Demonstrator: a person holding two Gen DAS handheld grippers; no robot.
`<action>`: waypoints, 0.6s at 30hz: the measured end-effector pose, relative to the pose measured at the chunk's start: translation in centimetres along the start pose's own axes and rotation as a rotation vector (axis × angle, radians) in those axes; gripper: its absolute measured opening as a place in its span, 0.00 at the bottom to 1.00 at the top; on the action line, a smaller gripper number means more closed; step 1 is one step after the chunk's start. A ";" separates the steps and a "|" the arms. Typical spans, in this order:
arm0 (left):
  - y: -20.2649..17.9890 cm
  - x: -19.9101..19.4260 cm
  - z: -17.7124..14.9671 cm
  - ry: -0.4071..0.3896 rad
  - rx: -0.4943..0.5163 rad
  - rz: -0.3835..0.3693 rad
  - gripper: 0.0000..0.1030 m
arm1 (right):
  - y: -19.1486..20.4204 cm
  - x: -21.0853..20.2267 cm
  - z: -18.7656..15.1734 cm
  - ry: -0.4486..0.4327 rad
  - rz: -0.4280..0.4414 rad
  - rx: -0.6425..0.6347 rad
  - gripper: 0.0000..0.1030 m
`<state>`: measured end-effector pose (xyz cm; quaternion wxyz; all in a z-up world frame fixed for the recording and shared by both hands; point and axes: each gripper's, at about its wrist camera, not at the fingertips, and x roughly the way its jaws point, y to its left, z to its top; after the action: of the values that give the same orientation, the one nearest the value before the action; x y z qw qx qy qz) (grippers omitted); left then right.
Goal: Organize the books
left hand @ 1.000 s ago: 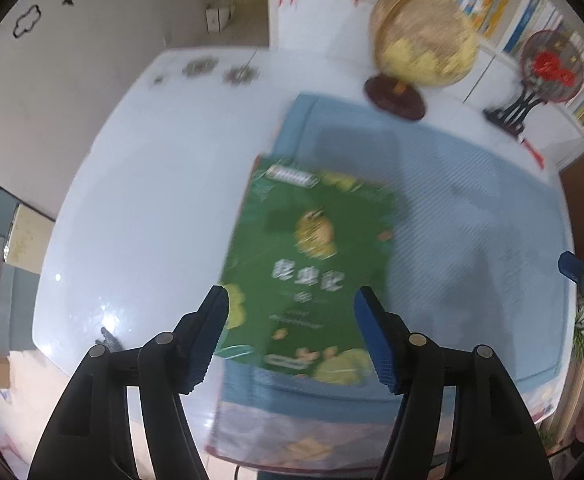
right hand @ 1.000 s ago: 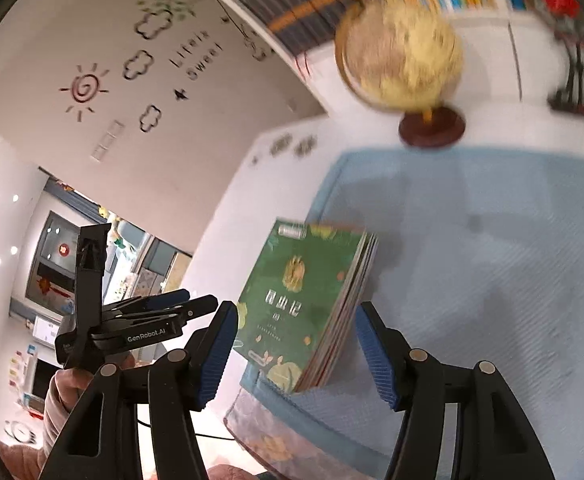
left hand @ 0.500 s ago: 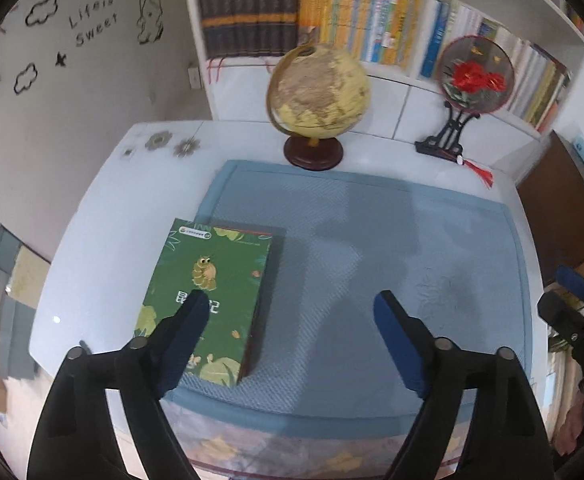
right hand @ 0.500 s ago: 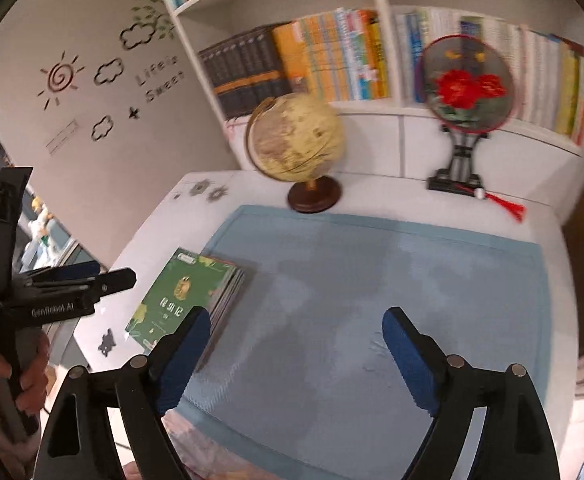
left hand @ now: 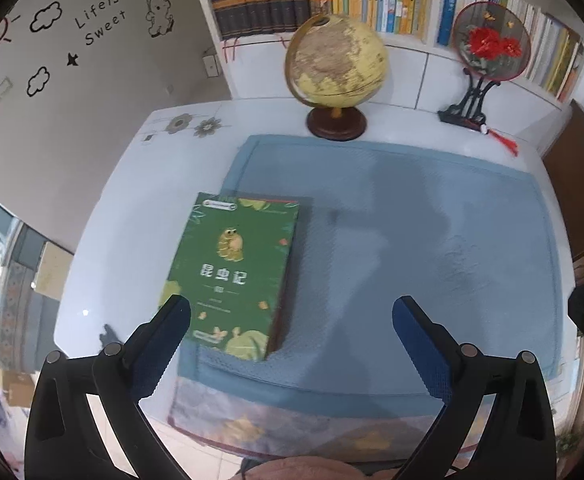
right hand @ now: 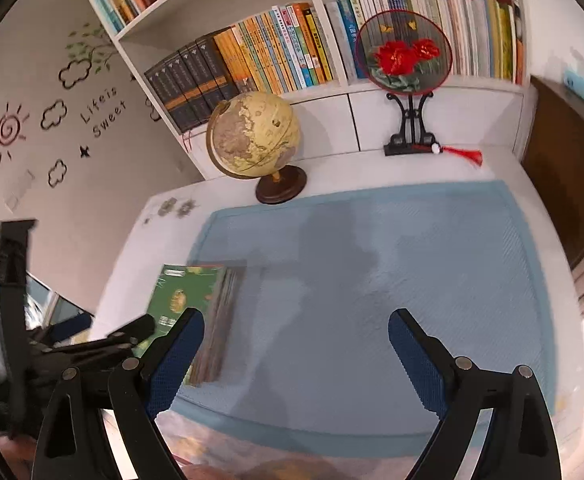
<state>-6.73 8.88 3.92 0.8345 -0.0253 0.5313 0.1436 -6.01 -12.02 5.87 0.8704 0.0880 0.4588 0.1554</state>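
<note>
A stack of books topped by a green book (left hand: 234, 274) lies flat on the left edge of the blue mat (left hand: 431, 240). In the right wrist view the stack (right hand: 196, 312) shows several page edges on its right side. My left gripper (left hand: 292, 332) is open and empty, held above the table's front edge, just right of the stack. My right gripper (right hand: 295, 344) is open and empty, above the mat's front, right of the stack. The left gripper's body (right hand: 52, 344) shows at the left of the right wrist view.
A globe (left hand: 335, 68) stands at the back of the white table (left hand: 132, 220). A red flower fan on a black stand (left hand: 487, 52) is at the back right. Bookshelves (right hand: 292, 44) full of upright books line the wall behind. A brown cabinet (right hand: 563, 184) is at right.
Both grippers have pulled back and up from the stack and opened wider. The views now take in the whole mat and shelves. The stack lies where it was.
</note>
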 end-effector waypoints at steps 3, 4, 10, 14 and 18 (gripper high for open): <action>0.6 0.3 0.0 0.001 -0.004 -0.007 0.98 | 1.6 0.4 -0.7 0.020 -0.052 -0.036 0.90; 0.9 0.4 0.1 0.004 -0.006 -0.021 0.98 | 2.0 0.5 -0.9 0.024 -0.062 -0.046 0.90; 1.5 0.8 0.2 0.001 -0.006 -0.068 0.98 | 3.5 0.7 -1.4 0.019 -0.120 -0.069 0.90; 1.7 0.6 0.3 -0.024 0.003 -0.081 0.98 | 3.9 0.6 -1.5 0.012 -0.146 -0.065 0.90; 1.6 0.5 0.5 -0.040 0.019 -0.080 0.98 | 4.0 0.8 -1.5 0.017 -0.161 -0.053 0.90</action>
<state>-6.52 10.67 3.83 0.8502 -0.0358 0.5145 0.1055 -7.60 -7.99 5.54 0.8781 0.0264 0.4676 0.0976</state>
